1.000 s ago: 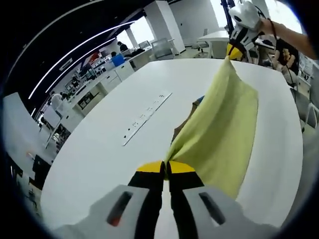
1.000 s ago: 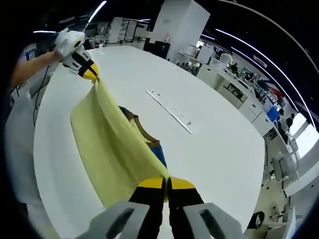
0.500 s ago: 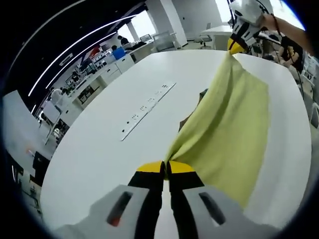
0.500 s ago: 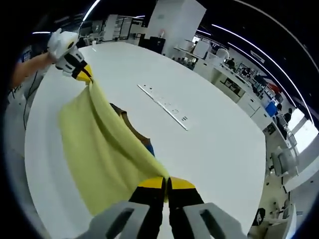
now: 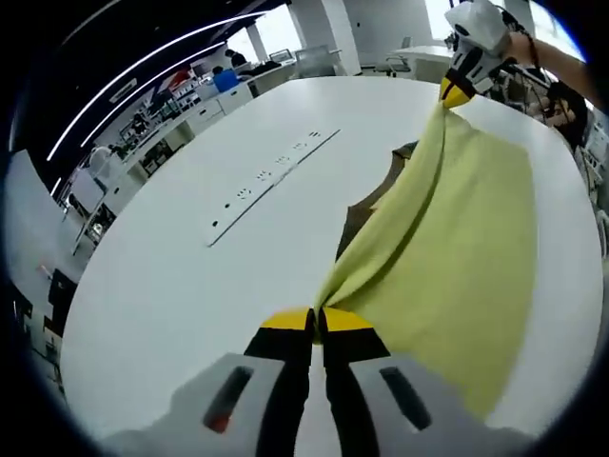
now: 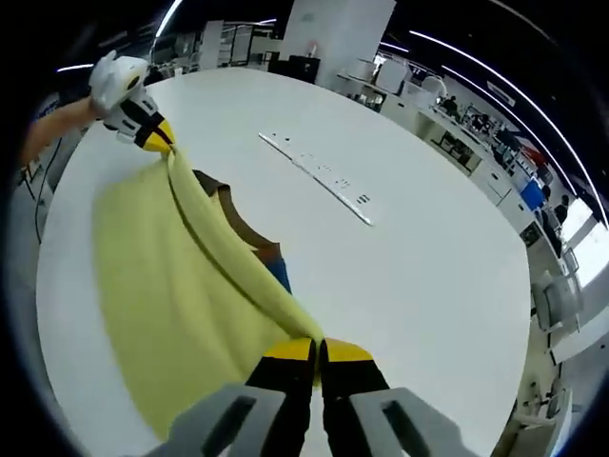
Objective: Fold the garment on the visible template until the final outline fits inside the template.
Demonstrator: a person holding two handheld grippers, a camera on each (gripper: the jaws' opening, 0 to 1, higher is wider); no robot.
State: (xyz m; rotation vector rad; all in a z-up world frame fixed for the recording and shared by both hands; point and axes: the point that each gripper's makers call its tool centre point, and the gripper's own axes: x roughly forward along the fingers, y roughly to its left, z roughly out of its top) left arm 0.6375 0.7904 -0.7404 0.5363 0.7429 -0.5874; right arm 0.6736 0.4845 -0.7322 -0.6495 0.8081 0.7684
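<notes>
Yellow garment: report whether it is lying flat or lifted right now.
Lifted. The yellow garment hangs stretched between the left gripper and right gripper, both shut on its top edge, draping toward the white table.

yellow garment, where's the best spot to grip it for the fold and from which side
Grip the yellow garment at the two ends of its lifted edge, coming in from opposite ends, as now: left gripper shut on one corner, right gripper on the other. That edge is stretched taut between them, with the cloth hanging below it toward the white table.
</notes>
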